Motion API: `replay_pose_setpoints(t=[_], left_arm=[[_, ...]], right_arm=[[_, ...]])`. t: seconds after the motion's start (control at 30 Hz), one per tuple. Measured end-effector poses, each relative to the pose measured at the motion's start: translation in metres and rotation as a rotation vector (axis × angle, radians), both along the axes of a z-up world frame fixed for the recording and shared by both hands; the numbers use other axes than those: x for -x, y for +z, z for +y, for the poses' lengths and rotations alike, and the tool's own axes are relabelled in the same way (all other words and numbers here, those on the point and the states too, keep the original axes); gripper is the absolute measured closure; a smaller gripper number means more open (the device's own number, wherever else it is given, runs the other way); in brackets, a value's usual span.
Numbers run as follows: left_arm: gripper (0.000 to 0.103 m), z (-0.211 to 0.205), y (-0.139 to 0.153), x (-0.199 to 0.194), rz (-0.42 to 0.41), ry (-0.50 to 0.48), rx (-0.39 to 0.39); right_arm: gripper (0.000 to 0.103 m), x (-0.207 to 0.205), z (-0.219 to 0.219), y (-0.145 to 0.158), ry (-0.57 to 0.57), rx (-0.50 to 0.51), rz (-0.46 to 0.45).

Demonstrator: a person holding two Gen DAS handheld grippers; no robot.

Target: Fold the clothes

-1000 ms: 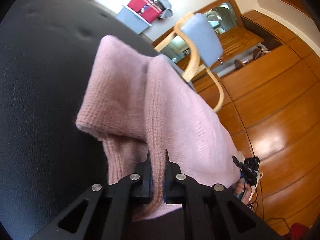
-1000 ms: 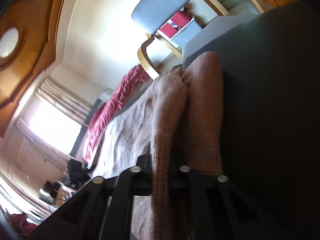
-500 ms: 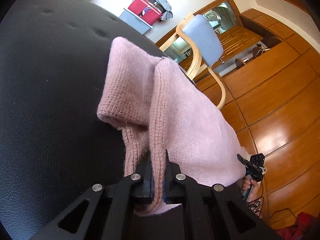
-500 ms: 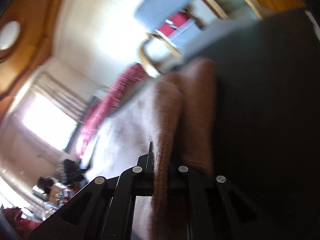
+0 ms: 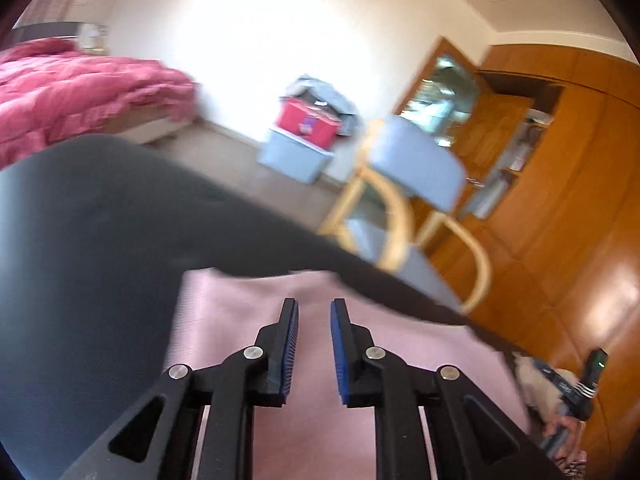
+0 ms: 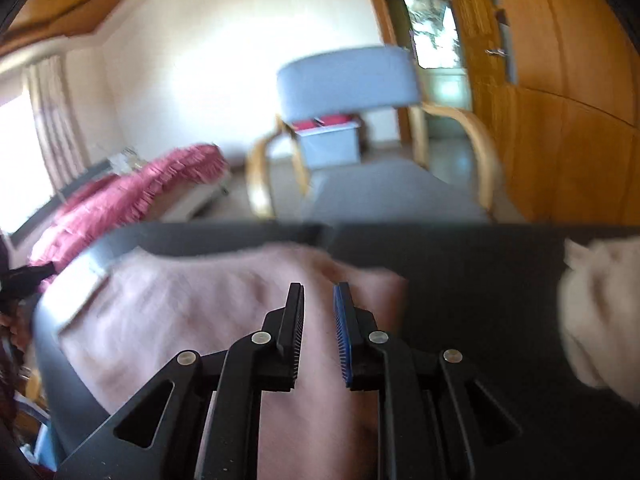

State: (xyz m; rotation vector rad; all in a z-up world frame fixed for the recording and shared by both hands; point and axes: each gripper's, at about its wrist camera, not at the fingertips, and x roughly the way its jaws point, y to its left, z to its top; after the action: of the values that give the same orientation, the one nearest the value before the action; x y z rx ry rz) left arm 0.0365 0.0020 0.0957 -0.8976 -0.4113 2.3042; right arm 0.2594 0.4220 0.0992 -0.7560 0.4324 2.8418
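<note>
A pink knitted sweater [image 5: 240, 320] lies flat on the black padded surface [image 5: 88, 232]. My left gripper [image 5: 314, 306] hovers above it, its jaws opening with nothing between them. In the right wrist view the same pink sweater [image 6: 192, 300] spreads over the black surface [image 6: 480, 280]. Above its right edge my right gripper [image 6: 318, 290] is lifted clear, jaws opening and empty. Both views are motion-blurred.
A cream garment [image 6: 592, 312] lies on the black surface at the right. Beyond stand a wooden armchair with blue cushions [image 5: 412, 168], a red bin on a grey box [image 5: 304, 136], a bed with a red cover [image 5: 72, 88] and wooden wardrobes [image 5: 560, 160].
Both grippers have let go of the sweater fold they pinched and have risen and tilted up. The sweater now lies flat beneath them.
</note>
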Motion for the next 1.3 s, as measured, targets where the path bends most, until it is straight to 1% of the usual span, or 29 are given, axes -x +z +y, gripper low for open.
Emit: replay_pose_setpoints(t=[0.03, 0.13, 0.2, 0.23, 0.27, 0.33, 0.37, 0.43, 0.47, 0.53, 0.57, 0.6, 0.67, 0.77, 0.83, 0.93, 1.0, 1.03, 1.07, 1.17, 1.2, 1.3], left_arm=[[0.087, 0.025, -0.003, 0.004, -0.002, -0.038, 0.019], [0.087, 0.086, -0.028, 0.012, -0.021, -0.137, 0.123], [0.087, 0.111, -0.051, 0.019, -0.061, -0.160, 0.170], [0.087, 0.122, -0.063, 0.023, -0.083, -0.168, 0.193], [0.087, 0.123, -0.071, 0.025, -0.093, -0.167, 0.175], [0.087, 0.117, -0.085, 0.026, -0.104, -0.160, 0.110], [0.088, 0.110, -0.090, 0.028, -0.127, -0.161, 0.059], [0.088, 0.094, -0.099, 0.034, -0.173, -0.141, -0.020], [0.091, 0.087, -0.102, 0.036, -0.196, -0.134, -0.050], [0.091, 0.083, -0.105, 0.038, -0.217, -0.131, -0.074], [0.091, 0.082, -0.106, 0.038, -0.216, -0.131, -0.073], [0.091, 0.083, -0.105, 0.036, -0.209, -0.130, -0.065], [0.091, 0.082, -0.105, 0.034, -0.206, -0.132, -0.063], [0.091, 0.083, -0.109, 0.037, -0.209, -0.135, -0.070], [0.091, 0.085, -0.112, 0.040, -0.211, -0.136, -0.075], [0.091, 0.085, -0.113, 0.041, -0.211, -0.138, -0.077], [0.091, 0.084, -0.113, 0.041, -0.214, -0.139, -0.082], [0.091, 0.085, -0.113, 0.042, -0.215, -0.139, -0.083], [0.091, 0.086, -0.113, 0.042, -0.216, -0.140, -0.085], [0.091, 0.082, -0.114, 0.044, -0.219, -0.141, -0.093], [0.092, 0.081, -0.115, 0.045, -0.220, -0.141, -0.096], [0.092, 0.076, -0.116, 0.047, -0.222, -0.143, -0.104]], right_arm=[[0.086, 0.015, -0.006, -0.001, 0.020, 0.010, -0.007], [0.086, 0.065, -0.026, -0.014, 0.080, 0.003, -0.075], [0.086, 0.092, -0.039, -0.027, 0.122, -0.008, -0.118], [0.086, 0.098, -0.048, -0.035, 0.141, -0.004, -0.136], [0.086, 0.104, -0.052, -0.042, 0.158, 0.010, -0.157], [0.086, 0.121, -0.054, -0.057, 0.166, 0.044, -0.205], [0.086, 0.127, -0.053, -0.064, 0.168, 0.069, -0.227], [0.090, 0.126, -0.037, -0.071, 0.133, 0.145, -0.231], [0.090, 0.124, -0.027, -0.073, 0.108, 0.178, -0.226], [0.092, 0.116, -0.004, -0.078, 0.019, 0.222, -0.230], [0.098, 0.109, 0.011, -0.081, -0.010, 0.283, -0.210], [0.101, 0.102, 0.023, -0.083, -0.034, 0.335, -0.192], [0.103, 0.090, 0.039, -0.084, -0.061, 0.371, -0.167], [0.103, 0.079, 0.049, -0.081, -0.142, 0.313, -0.166], [0.103, 0.077, 0.053, -0.082, -0.153, 0.308, -0.171], [0.103, 0.073, 0.052, -0.079, -0.148, 0.303, -0.164], [0.101, 0.067, 0.049, -0.070, -0.137, 0.312, -0.124], [0.098, 0.073, 0.044, -0.063, -0.123, 0.291, -0.105], [0.098, 0.079, 0.039, -0.057, -0.103, 0.272, -0.092], [0.098, 0.100, 0.024, -0.045, 0.003, 0.245, -0.113], [0.098, 0.111, 0.025, -0.049, 0.013, 0.265, -0.141], [0.098, 0.130, 0.036, -0.076, -0.030, 0.318, -0.233]])
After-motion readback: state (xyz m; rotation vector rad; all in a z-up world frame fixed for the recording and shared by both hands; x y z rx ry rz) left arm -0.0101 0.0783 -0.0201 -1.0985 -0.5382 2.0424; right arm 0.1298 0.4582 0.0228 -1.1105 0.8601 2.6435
